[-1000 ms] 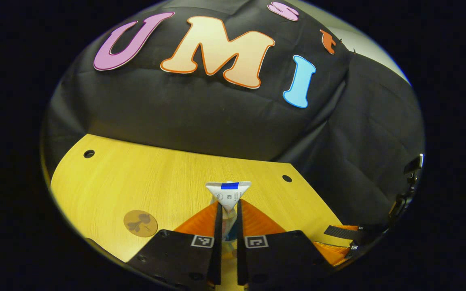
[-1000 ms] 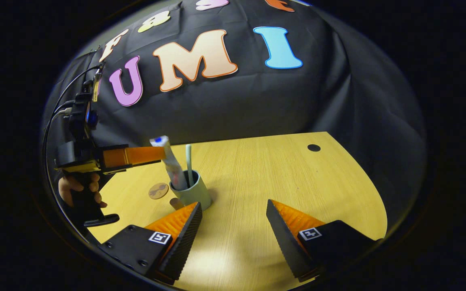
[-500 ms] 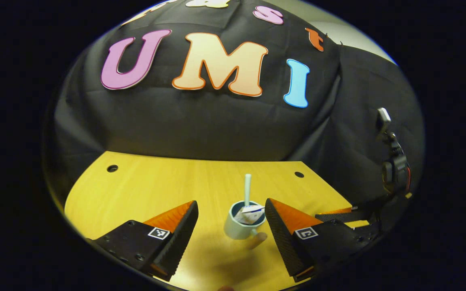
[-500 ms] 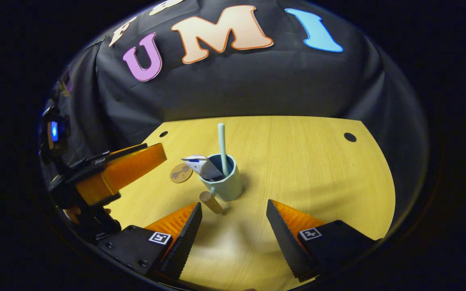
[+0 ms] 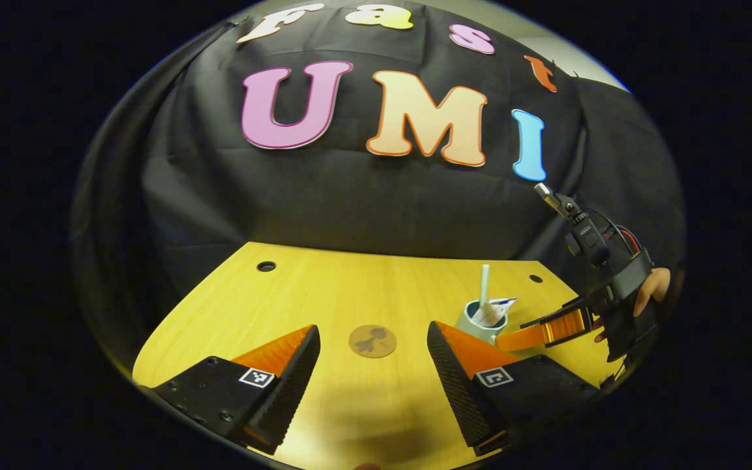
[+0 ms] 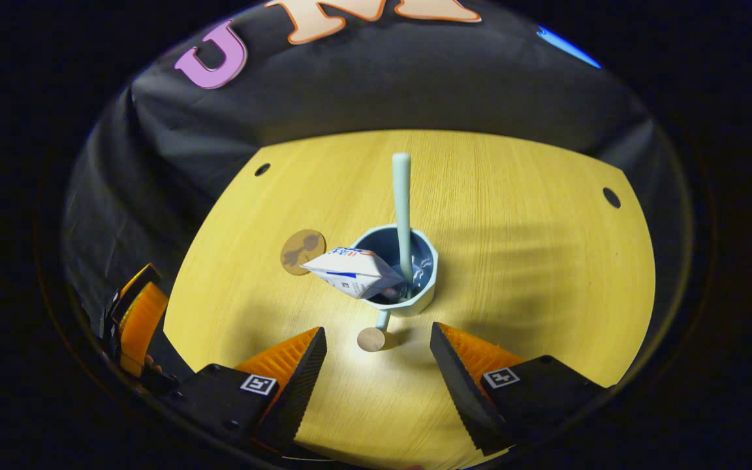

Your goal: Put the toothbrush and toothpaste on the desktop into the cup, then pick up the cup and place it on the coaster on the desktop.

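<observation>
In the right gripper view, the right tongs (image 6: pixel 378 346) are standing released, their two ribbed orange fingers (image 6: pixel 288 362) spreading wide at six o'clock and gripping nothing. Just beyond them, near the middle of the view, the cup (image 6: pixel 423 292) is sitting upright on the yellow counter (image 6: pixel 532 261). The toothbrush (image 6: pixel 403 209) is standing in the cup, its pale green handle rising toward twelve o'clock. The toothpaste (image 6: pixel 350 272) is lying tilted in the cup, its flat crimped end sticking out over the rim toward nine o'clock. The cup's handle, ending in a round wooden knob, is pointing toward six o'clock, reaching between the finger tips without touching them. The coaster (image 6: pixel 302 251) is lying flat on the counter at about ten o'clock from the cup, near it but apart.

In the left gripper view, the left tongs (image 5: pixel 373 343) are also hanging released and empty, fingers wide apart at six o'clock. The coaster (image 5: pixel 373 341) is showing in the gap between their tips, bare. The cup (image 5: pixel 477 323) is standing at about three o'clock from the coaster, with the toothbrush (image 5: pixel 484 282) and toothpaste (image 5: pixel 499 307) poking up out of it. The right tongs (image 5: pixel 536 333) are reaching in beside the cup from three o'clock, with a hand (image 5: pixel 647 290) gripping their handle.
</observation>
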`<state>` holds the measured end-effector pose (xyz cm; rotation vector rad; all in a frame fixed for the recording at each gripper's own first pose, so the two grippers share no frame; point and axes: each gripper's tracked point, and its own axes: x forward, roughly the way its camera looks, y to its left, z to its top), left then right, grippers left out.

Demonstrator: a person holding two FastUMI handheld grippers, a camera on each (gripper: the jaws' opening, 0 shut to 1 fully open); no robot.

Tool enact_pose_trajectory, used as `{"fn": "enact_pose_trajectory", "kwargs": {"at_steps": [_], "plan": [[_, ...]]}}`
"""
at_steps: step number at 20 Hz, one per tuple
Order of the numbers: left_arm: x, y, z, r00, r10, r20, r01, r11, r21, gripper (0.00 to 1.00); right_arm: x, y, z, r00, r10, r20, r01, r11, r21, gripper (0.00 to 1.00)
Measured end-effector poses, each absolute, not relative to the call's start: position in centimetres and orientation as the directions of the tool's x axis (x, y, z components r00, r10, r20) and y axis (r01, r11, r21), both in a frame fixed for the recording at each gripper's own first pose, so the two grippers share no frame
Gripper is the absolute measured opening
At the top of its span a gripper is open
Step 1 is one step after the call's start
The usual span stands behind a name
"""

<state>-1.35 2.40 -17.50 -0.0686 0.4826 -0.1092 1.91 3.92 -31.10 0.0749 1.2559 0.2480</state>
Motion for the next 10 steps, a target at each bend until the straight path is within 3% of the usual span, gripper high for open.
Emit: {"fn": "enact_pose_trajectory", "kwargs": {"at_steps": [2,6,7,8,10], "plan": [[-2.4,4.8,-17.9,0.877,-0.084,-0.473,0.049,0.995,-0.086,0.95,2.4,4.3,-32.8,0.244,0.198,-0.949,-0.124,0.977,0.172,0.99],[-4.2,8.8,-18.4,0.869,-0.021,-0.494,-0.020,0.997,-0.078,0.95,3.4,4.4,-35.8,0.195,0.134,-0.972,-0.097,0.988,0.116,0.94],[-4.8,9.4,-18.2,0.868,-0.009,-0.496,-0.034,0.996,-0.077,0.95,3.7,4.3,-36.2,0.184,0.118,-0.976,-0.089,0.991,0.103,0.99],[-5.2,10.1,-18.1,0.867,0.002,-0.499,-0.045,0.996,-0.074,0.95,3.8,4.2,-36.6,0.180,0.107,-0.978,-0.084,0.992,0.093,0.94],[-5.3,11.0,-18.2,0.868,0.013,-0.497,-0.054,0.996,-0.067,0.95,4.0,4.0,-37.2,0.171,0.097,-0.980,-0.075,0.994,0.086,0.98]]}}
